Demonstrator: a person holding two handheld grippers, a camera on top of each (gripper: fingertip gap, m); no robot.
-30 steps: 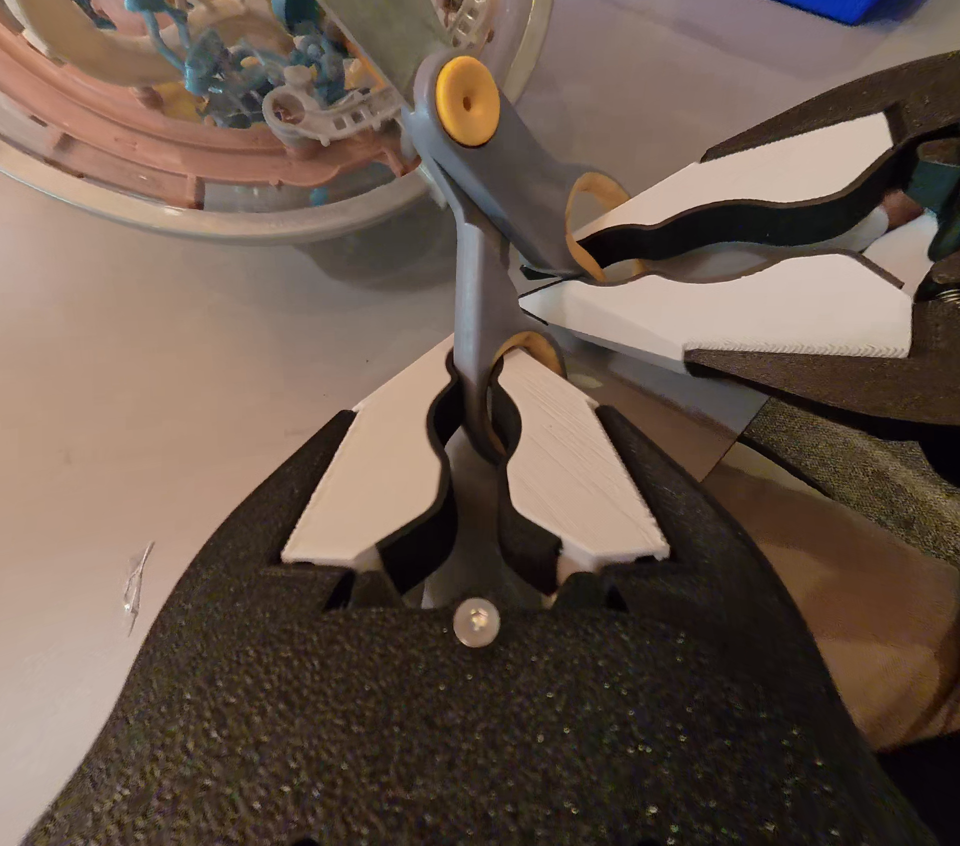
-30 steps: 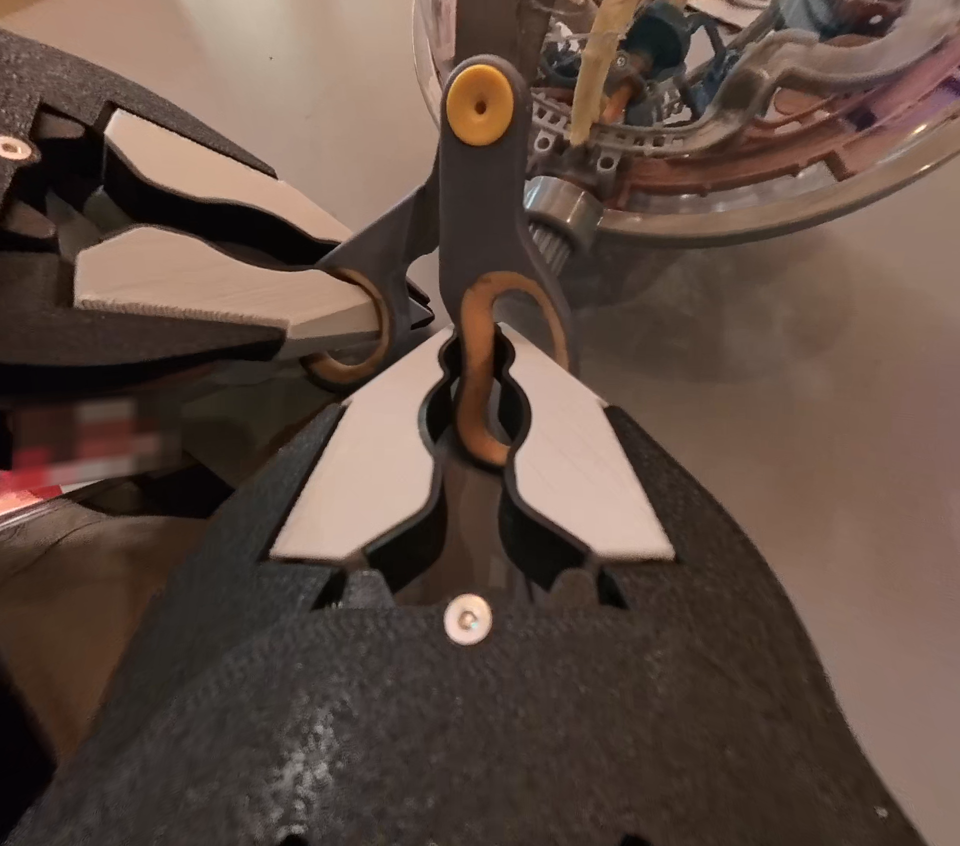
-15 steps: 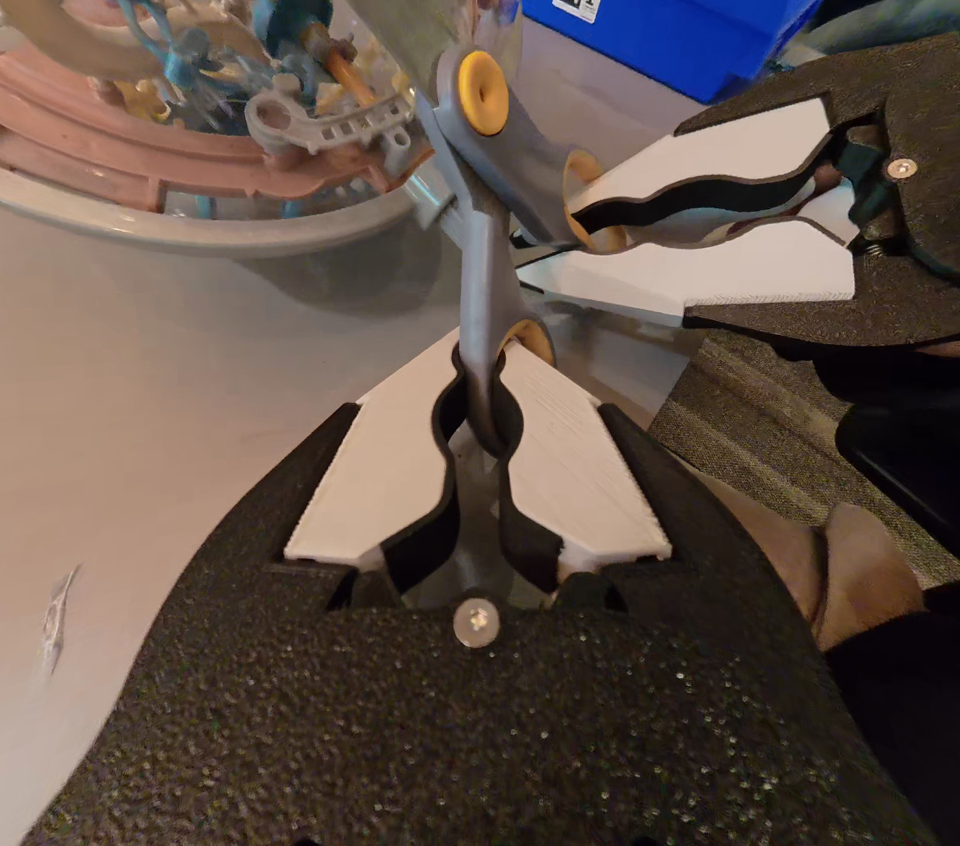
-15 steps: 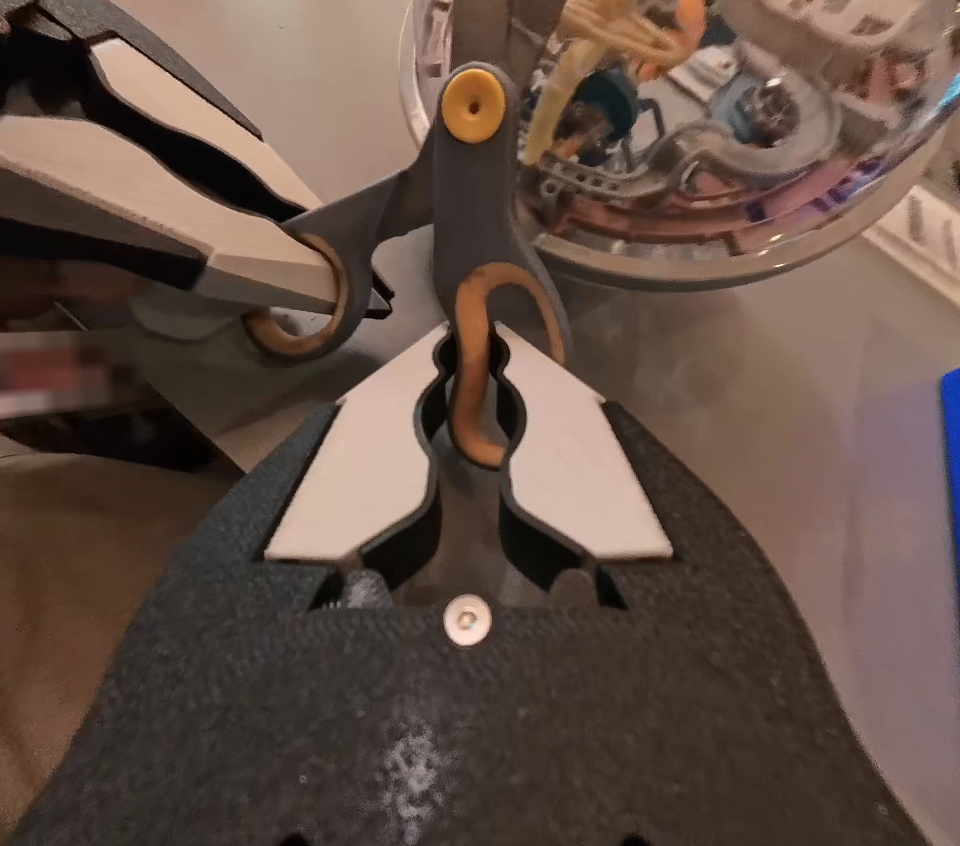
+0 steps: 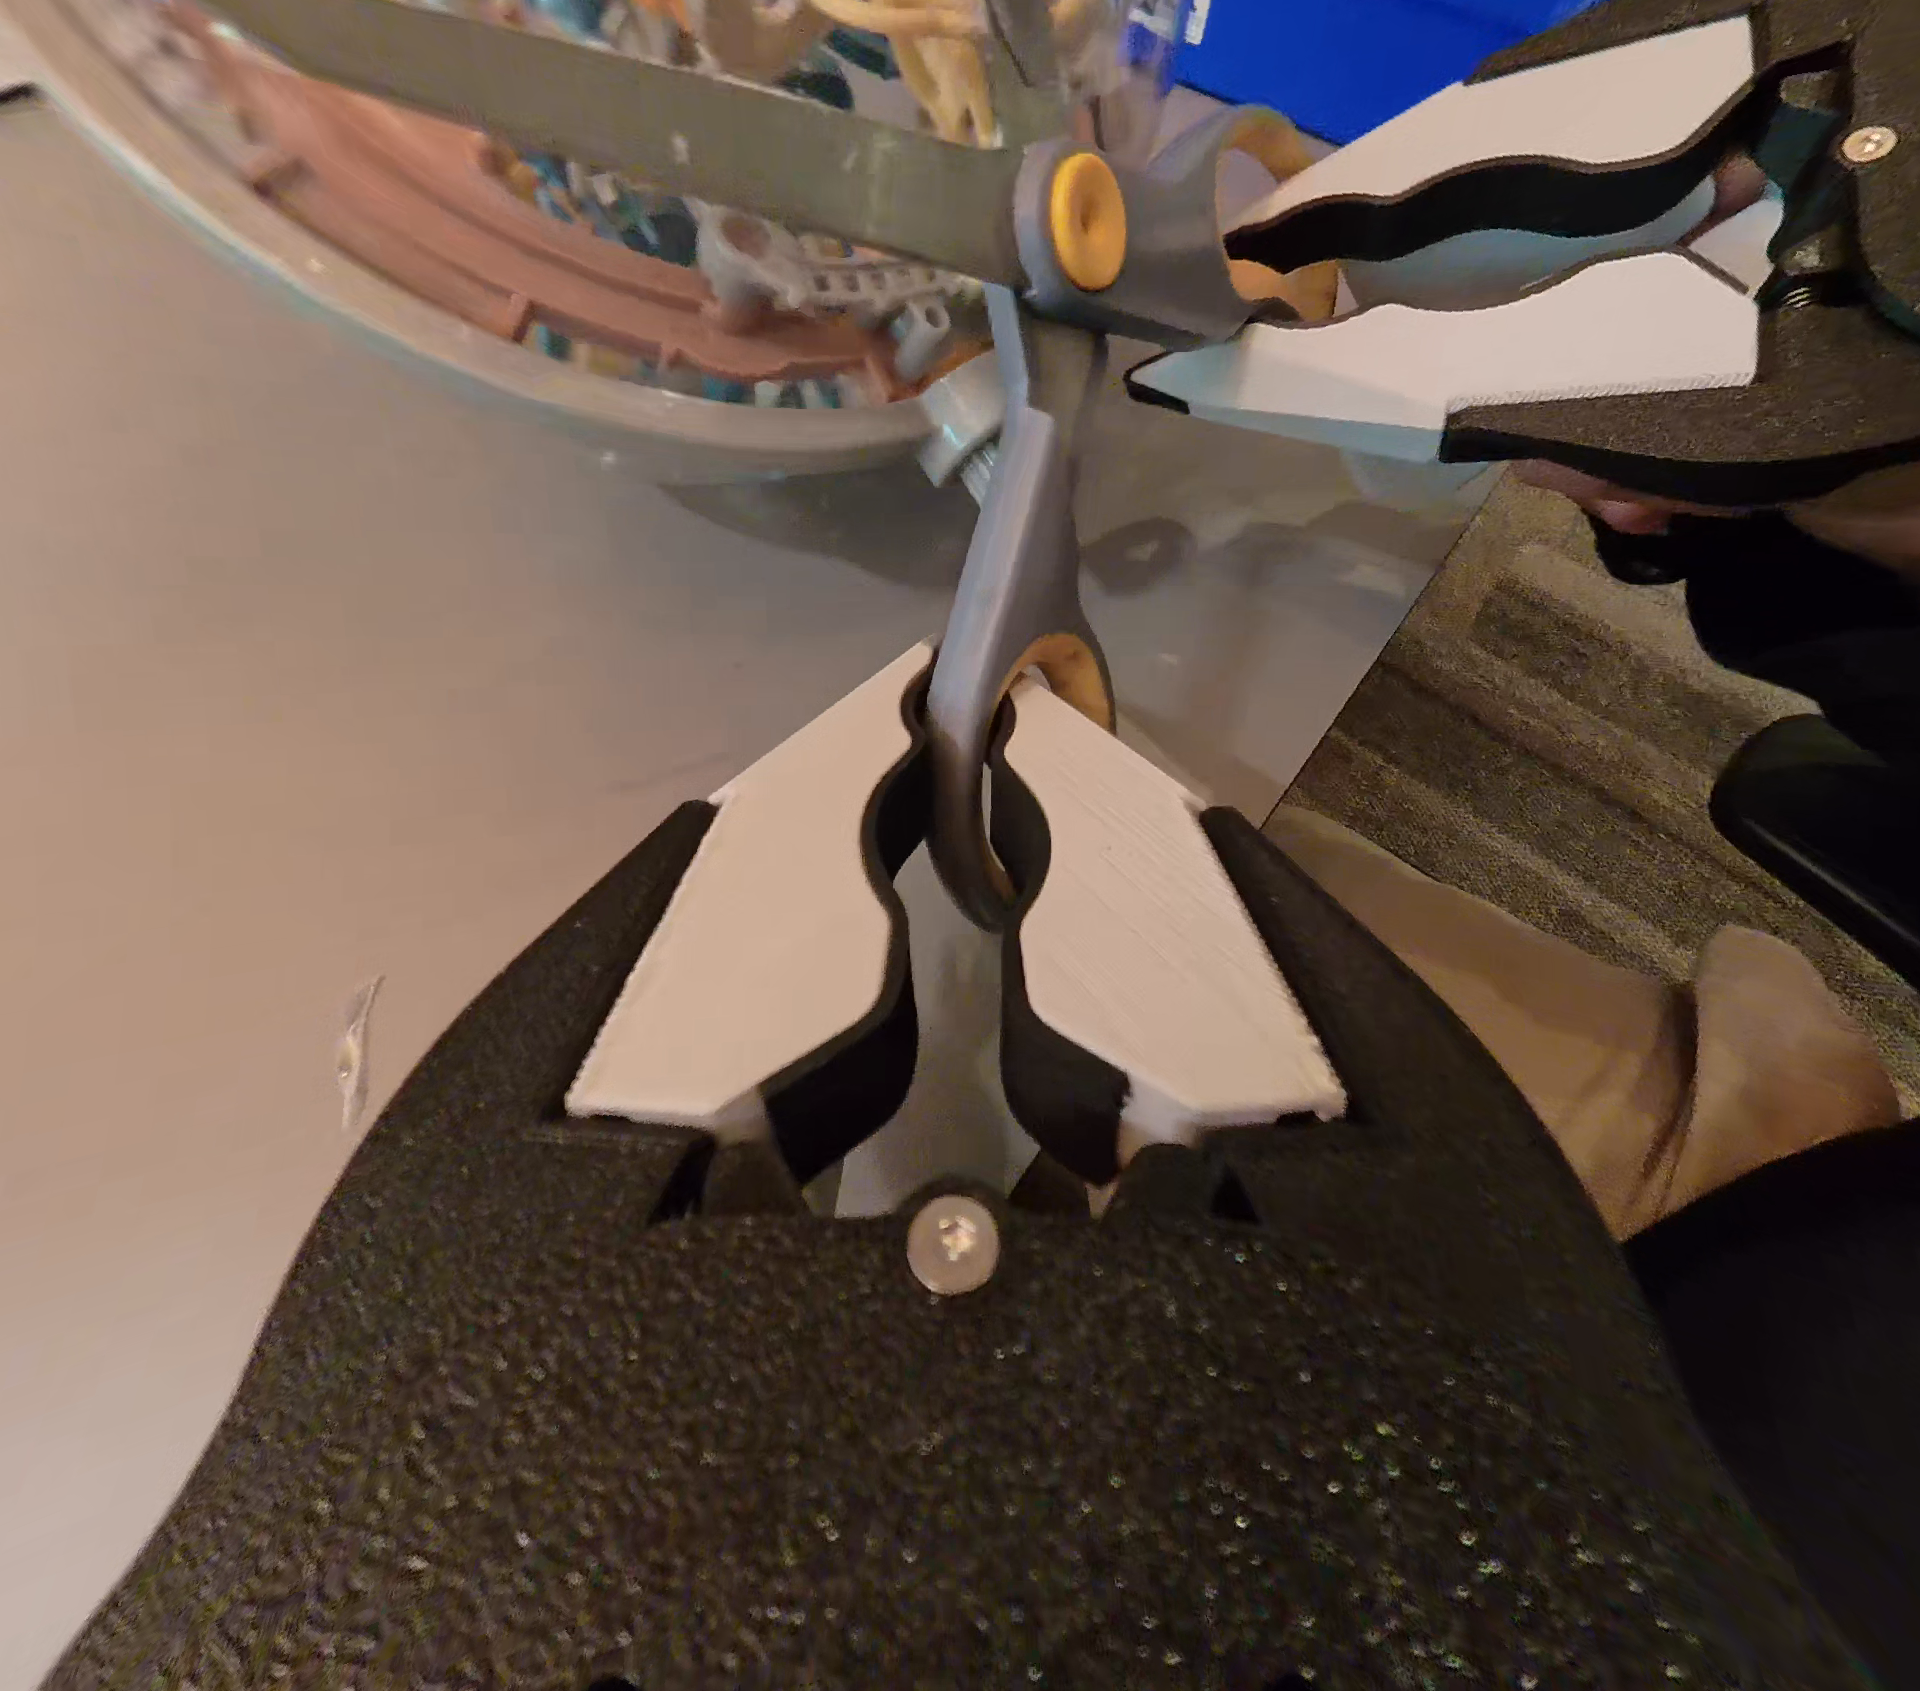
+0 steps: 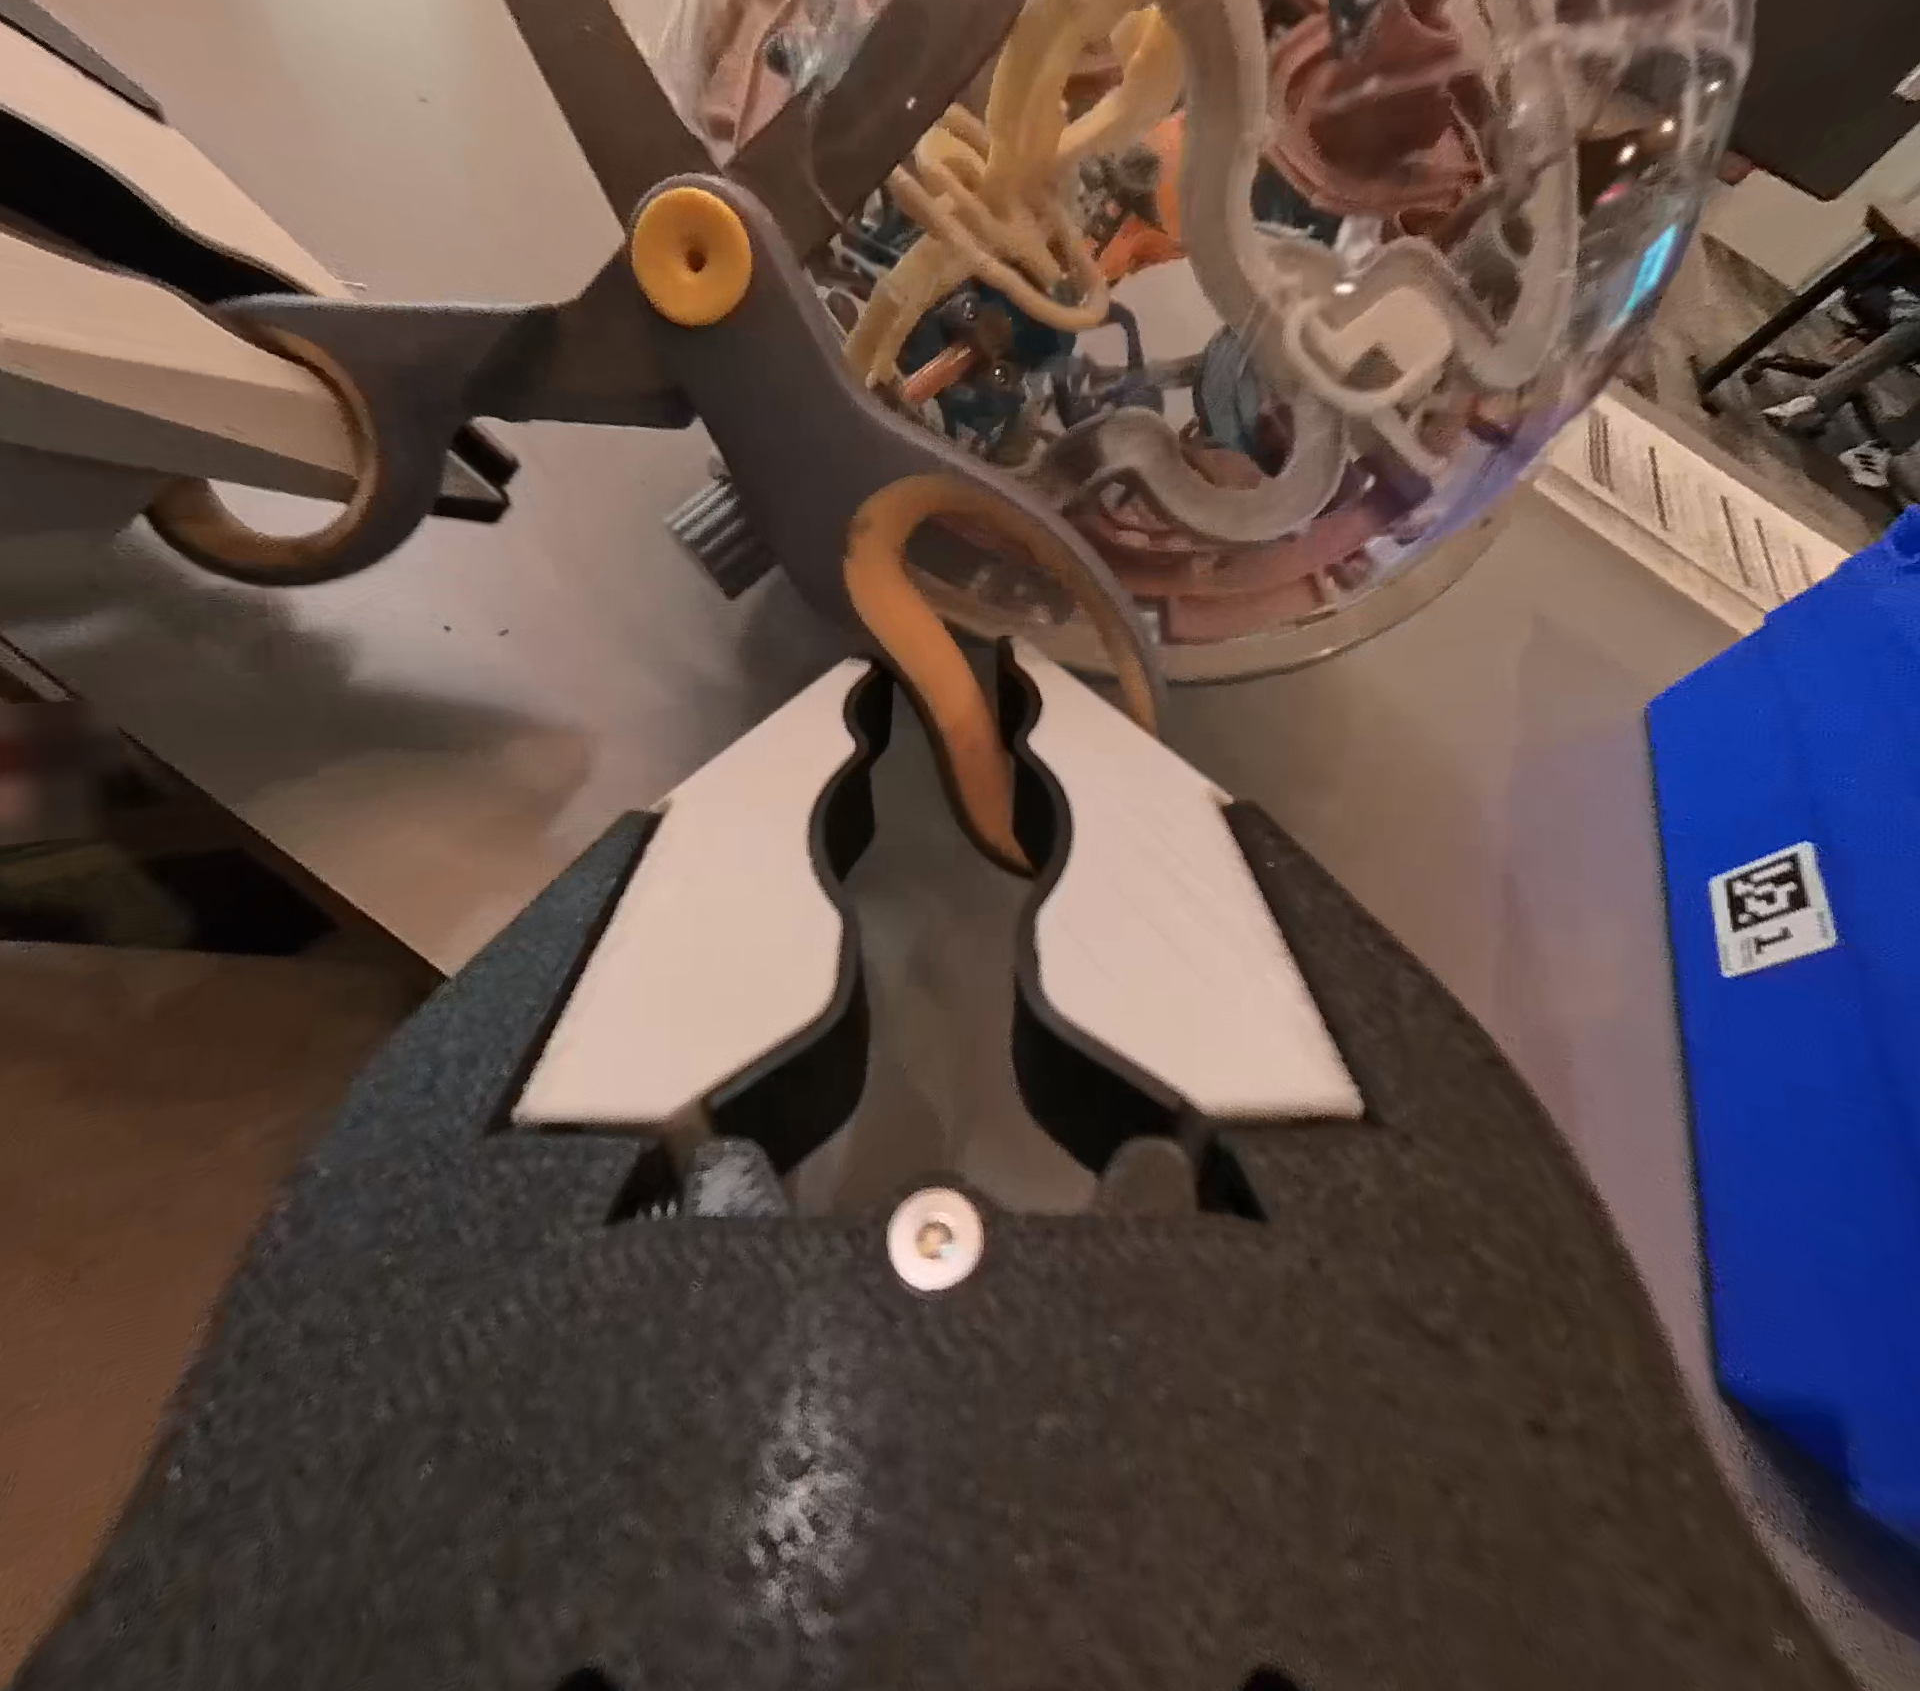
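Observation:
A pair of scissors with grey handles and an orange pivot (image 5: 1086,218) is held above the grey table (image 5: 312,706), its blades spread wide apart. My left gripper (image 5: 961,691) is shut on one handle loop (image 5: 971,810). My right gripper (image 6: 940,675) is shut on the other loop, whose orange lining (image 6: 961,748) lies between its fingers. In the left wrist view the right gripper (image 5: 1184,311) comes in from the right. In the right wrist view the left gripper (image 6: 332,353) comes in from the left, by the pivot (image 6: 691,270). One blade (image 5: 571,83) crosses a clear maze sphere.
The clear sphere (image 6: 1351,187) full of coloured tracks stands on the table just behind the scissors. A blue bin (image 6: 1818,810) with a square tag sits to the right. The table edge and carpet (image 5: 1507,706) lie to the right, with a person's leg (image 5: 1558,1018). Spacing between my two grippers at the tips: around 9 cm.
The scissor blades have swung from nearly closed to wide open as the two handles were pulled apart. Both grippers keep their hold on the handles.

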